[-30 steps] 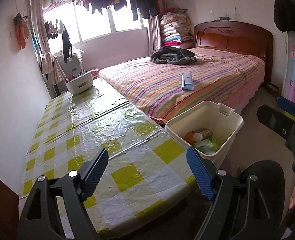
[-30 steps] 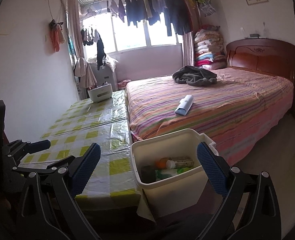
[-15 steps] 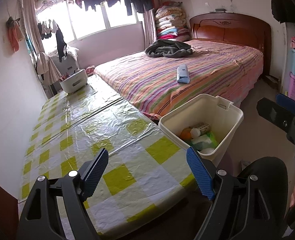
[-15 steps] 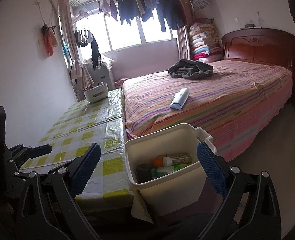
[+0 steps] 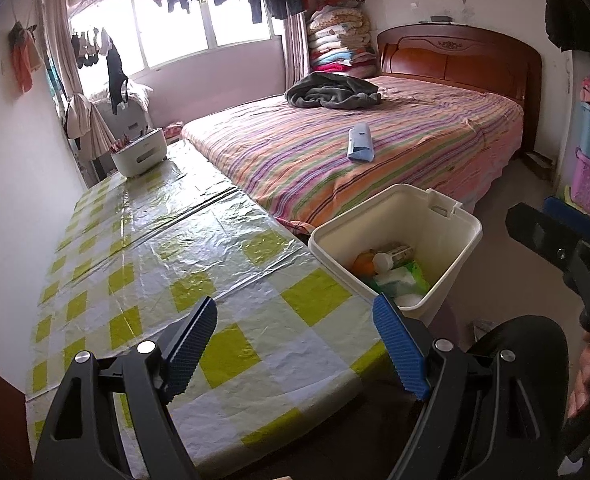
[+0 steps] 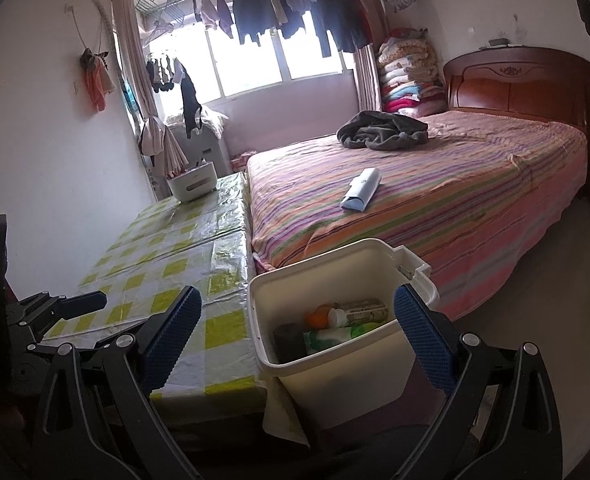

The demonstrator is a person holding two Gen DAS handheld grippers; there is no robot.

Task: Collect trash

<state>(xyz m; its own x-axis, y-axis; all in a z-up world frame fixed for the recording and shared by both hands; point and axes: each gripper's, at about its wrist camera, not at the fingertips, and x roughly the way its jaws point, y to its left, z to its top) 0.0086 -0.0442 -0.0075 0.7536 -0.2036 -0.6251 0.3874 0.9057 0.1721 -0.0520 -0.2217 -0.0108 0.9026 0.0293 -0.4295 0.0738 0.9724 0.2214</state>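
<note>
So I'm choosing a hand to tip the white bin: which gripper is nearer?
Right. The right gripper faces the white bin head-on; the left gripper hovers over the table beside it.

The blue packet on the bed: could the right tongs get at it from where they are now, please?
Probably not without moving closer. The right tongs stand open and empty, but the white bin sits directly in front, and the blue packet lies well beyond it on the striped bed. Nothing covers the packet itself.

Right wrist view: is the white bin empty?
No, the white bin already holds an orange item, a capped bottle and a green-and-white packet.
</note>
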